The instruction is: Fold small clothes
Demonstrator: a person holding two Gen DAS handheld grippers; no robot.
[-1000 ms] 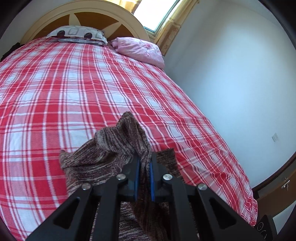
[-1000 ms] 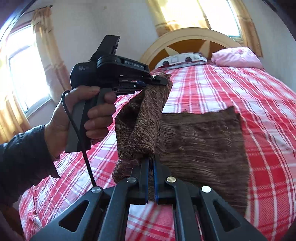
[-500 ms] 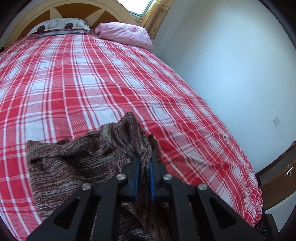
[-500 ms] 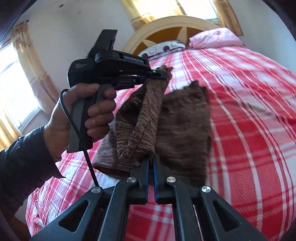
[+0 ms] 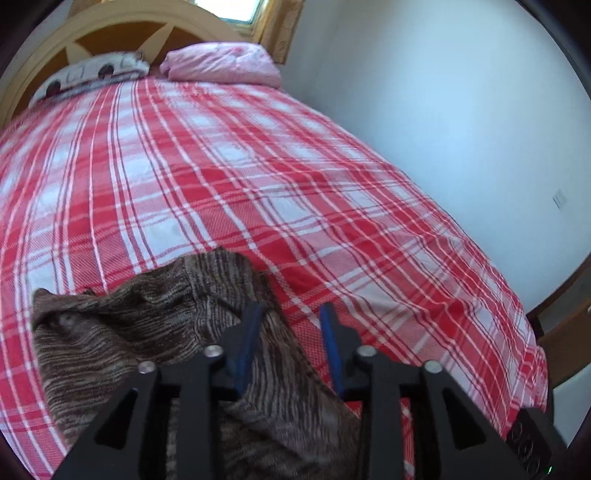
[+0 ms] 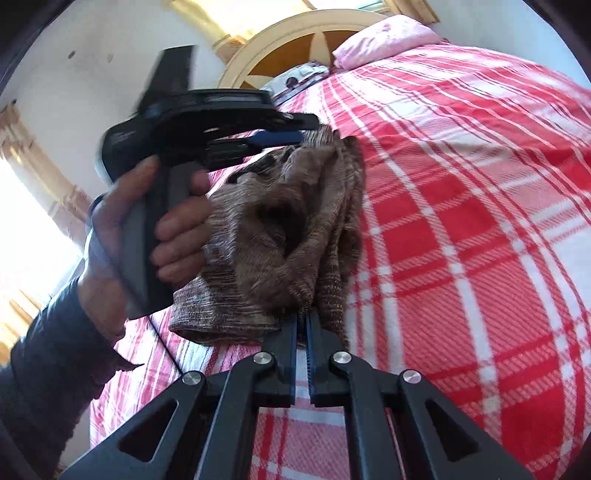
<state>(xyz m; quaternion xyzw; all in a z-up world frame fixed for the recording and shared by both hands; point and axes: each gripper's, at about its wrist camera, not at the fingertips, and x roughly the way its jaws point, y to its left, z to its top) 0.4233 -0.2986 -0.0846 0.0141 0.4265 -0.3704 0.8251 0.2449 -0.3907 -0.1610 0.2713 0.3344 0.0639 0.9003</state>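
A brown knitted garment [image 5: 155, 332] lies folded over on the red plaid bed [image 5: 258, 177]. In the left wrist view my left gripper [image 5: 291, 314] is open, its blue pads apart, and the cloth's edge lies between and under the fingers. In the right wrist view my right gripper [image 6: 303, 325] is shut on the brown knitted garment [image 6: 288, 229] at its near edge. The left gripper [image 6: 295, 129] shows there too, held in a hand, its tips at the cloth's far corner.
A pink pillow [image 5: 221, 66] and a patterned pillow [image 5: 92, 72] lie at the wooden headboard [image 5: 110, 22]. A white wall [image 5: 443, 110] runs along the bed's right edge. A dark-sleeved arm [image 6: 48, 369] is at the left.
My left gripper has opened and let go of the cloth. The garment has been carried over and laid down, doubled on itself. My right gripper stays shut on it.
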